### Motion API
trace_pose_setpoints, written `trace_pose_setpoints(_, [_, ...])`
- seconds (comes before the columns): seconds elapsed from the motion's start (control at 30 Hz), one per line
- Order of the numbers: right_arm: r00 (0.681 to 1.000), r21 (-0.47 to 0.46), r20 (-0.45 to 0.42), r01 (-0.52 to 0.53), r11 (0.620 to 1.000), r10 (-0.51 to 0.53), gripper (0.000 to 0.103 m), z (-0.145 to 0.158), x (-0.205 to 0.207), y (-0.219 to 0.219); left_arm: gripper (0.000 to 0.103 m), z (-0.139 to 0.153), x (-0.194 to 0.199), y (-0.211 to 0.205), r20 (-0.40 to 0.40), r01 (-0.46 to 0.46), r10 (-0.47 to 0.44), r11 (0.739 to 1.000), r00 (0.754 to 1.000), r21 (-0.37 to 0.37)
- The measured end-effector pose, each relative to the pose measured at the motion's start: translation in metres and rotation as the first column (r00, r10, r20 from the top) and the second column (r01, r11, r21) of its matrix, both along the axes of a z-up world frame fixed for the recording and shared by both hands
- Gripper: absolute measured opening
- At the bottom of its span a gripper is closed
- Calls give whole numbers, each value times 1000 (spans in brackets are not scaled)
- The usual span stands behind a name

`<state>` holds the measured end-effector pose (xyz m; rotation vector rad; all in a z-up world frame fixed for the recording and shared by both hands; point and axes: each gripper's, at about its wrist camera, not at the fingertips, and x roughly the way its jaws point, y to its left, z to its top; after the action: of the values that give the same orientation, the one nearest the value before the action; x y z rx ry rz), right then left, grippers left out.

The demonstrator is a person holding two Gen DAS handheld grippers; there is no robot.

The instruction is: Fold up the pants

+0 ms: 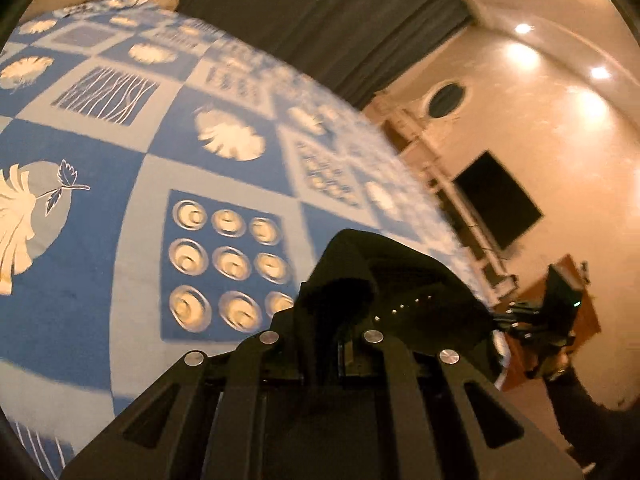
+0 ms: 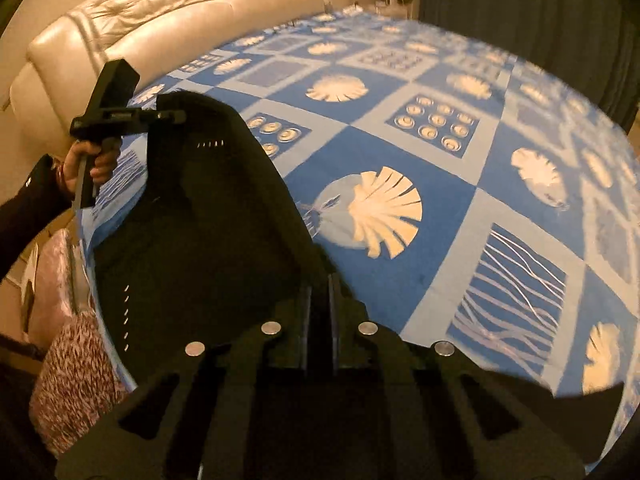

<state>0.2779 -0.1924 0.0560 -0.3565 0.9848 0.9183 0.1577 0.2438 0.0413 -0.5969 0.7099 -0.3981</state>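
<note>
The black pants [image 2: 200, 220] hang stretched between both grippers above a bed with a blue and white patterned sheet [image 2: 400, 152]. At the bottom of the right wrist view, my right gripper [image 2: 320, 296] is shut on one edge of the cloth. My left gripper [image 2: 176, 116] pinches the far corner at the upper left, held by a person's hand [image 2: 92, 164]. In the left wrist view the pants [image 1: 380, 276] bunch over my left gripper [image 1: 340, 320] and hide its fingertips. There my right gripper [image 1: 502, 316] holds the other end at the right.
A cream tufted headboard [image 2: 160, 12] runs along the bed's far side. Dark curtains [image 1: 320, 12] hang beyond the bed. A dark screen [image 1: 496, 200] is on the wall, with a wooden desk [image 1: 588, 320] below it. A mottled red and white bundle [image 2: 76, 368] lies off the bed's edge.
</note>
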Motion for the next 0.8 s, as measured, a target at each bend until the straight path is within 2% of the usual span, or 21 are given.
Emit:
trace_pose_setpoints(0.07, [999, -24, 52, -11, 1000, 13, 7, -1, -33, 0, 10, 5, -26, -3, 34, 23, -22, 999, 999, -27])
trace_pose_setpoints(0.17, [998, -40, 68, -13, 999, 16, 7, -16, -76, -7, 11, 4, -69, -8, 48, 54, -52, 997, 997, -55])
trace_pose_setpoints(0.23, [998, -59, 69, -11, 998, 15, 7, -31, -100, -11, 17, -4, -97, -14, 27, 67, -66, 997, 997, -38])
trace_pose_setpoints(0.3, [1000, -63, 23, -4, 998, 6, 7, -52, -122, -15, 24, -16, -114, -17, -13, 54, -55, 998, 998, -23])
trace_pose_setpoints(0.4, [1000, -101, -20, -20, 995, 18, 9, -78, -149, -15, 31, -41, -141, -21, -101, 32, -32, 999, 994, -4])
trace_pose_setpoints(0.43, [999, -112, -27, -21, 993, 18, 15, -85, -156, -15, 40, -47, -147, -22, -130, 15, -14, 1000, 991, 10])
trace_pose_setpoints(0.47, [999, -116, -38, -13, 993, 9, 16, -91, -163, -16, 46, -53, -155, -21, -155, -10, 13, 1000, 988, 19])
trace_pose_setpoints(0.5, [999, -108, -35, 6, 994, -10, 20, -90, -165, -18, 61, -59, -163, -19, -183, -44, 45, 999, 982, 6])
trace_pose_setpoints(0.53, [998, -81, -52, 30, 996, -34, 36, -87, -166, -21, 68, -64, -171, -15, -206, -82, 75, 996, 976, -22])
trace_pose_setpoints(0.6, [984, 23, -147, 107, 994, -103, 62, -76, -161, -36, 72, -70, -188, -5, -226, -180, 154, 979, 962, -100])
trace_pose_setpoints(0.63, [976, 68, -169, 151, 986, -138, 66, -70, -159, -44, 72, -72, -195, -2, -233, -216, 183, 968, 955, -126])
trace_pose_setpoints(0.73, [931, 164, -286, 280, 946, -226, 66, -61, -148, -70, 72, -70, -210, -3, -239, -314, 264, 928, 934, -199])
trace_pose_setpoints(0.8, [872, 210, -391, 395, 894, -294, 66, -64, -138, -90, 72, -70, -209, -9, -254, -349, 288, 906, 923, -241])
